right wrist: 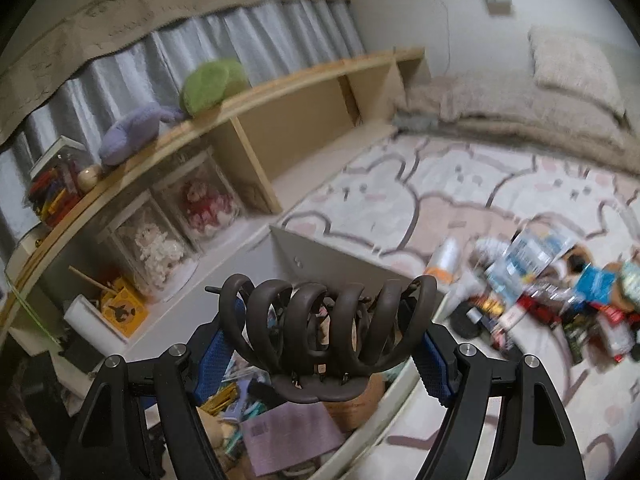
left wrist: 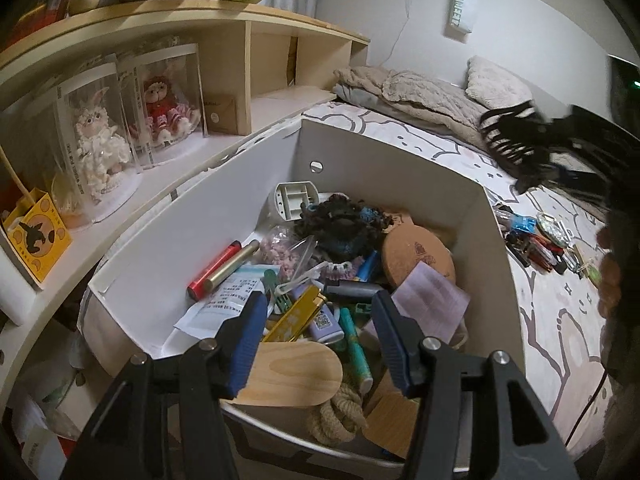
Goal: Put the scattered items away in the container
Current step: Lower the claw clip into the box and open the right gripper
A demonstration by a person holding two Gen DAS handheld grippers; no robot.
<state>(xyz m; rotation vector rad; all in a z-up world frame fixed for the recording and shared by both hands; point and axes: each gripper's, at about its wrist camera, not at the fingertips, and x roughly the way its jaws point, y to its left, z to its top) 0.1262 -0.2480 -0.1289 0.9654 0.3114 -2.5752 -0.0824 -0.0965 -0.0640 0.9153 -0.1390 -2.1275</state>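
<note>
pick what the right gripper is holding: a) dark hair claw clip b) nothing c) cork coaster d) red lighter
a: in the right wrist view the right gripper is closed on a dark hair claw clip, its curved teeth arching between the blue pads above the box; the left wrist view shows the same clip carried in from the right.

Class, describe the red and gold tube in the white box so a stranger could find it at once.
Start at the big white cardboard box on the patterned bedspread and look along its left inner wall. There, on the box floor, lies the red and gold tube. It lies slanted, glossy red at one end and gold metal at the other.
</note>
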